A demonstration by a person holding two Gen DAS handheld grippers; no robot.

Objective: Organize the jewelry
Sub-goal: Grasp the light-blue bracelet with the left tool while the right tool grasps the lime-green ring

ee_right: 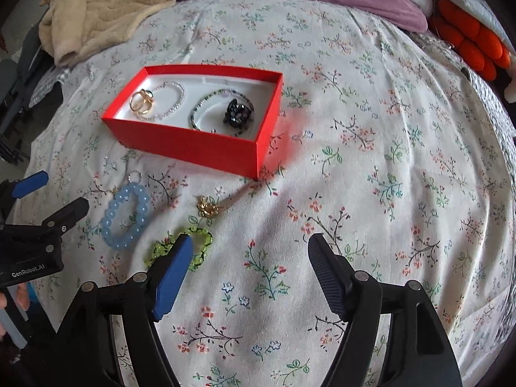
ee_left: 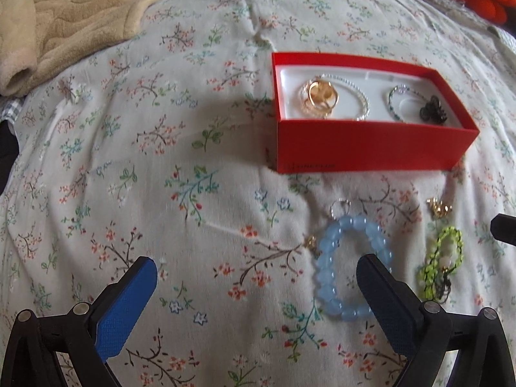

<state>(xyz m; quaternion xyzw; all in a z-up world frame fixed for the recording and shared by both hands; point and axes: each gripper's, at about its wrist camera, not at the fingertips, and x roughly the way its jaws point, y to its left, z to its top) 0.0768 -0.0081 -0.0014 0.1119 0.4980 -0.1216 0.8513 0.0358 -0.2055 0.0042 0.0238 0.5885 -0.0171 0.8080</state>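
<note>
**Both tongs open over a flowered bed, jewelry half sorted**

Left wrist view: the left tongs (ee_left: 258,277) stand wide apart with nothing between them, above the floral bedspread (ee_left: 161,167). The right-hand finger covers part of a pale blue bead bracelet (ee_left: 346,266), a loop of cloudy round beads lying at about 4 o'clock. Just beside it, toward 3 o'clock, lies a neon green beaded bracelet (ee_left: 443,259) with dark edging, and above that a small gold charm (ee_left: 438,210). At 1 o'clock sits the red box (ee_left: 371,148) with a white lining, holding gold rings (ee_left: 321,98), a clear bead strand (ee_left: 354,96), a thin green bead bracelet (ee_left: 393,106) and a dark ornament (ee_left: 433,111).

Right wrist view: the right tongs (ee_right: 250,272) are open fairly wide, holding nothing; the blue-padded finger overlaps the green bracelet (ee_right: 201,237). The blue bracelet (ee_right: 125,216) lies at 9 o'clock, the gold charm (ee_right: 208,208) between it and the box (ee_right: 193,148) at 11 o'clock. The left tongs (ee_right: 54,193) show at the left edge.
</note>
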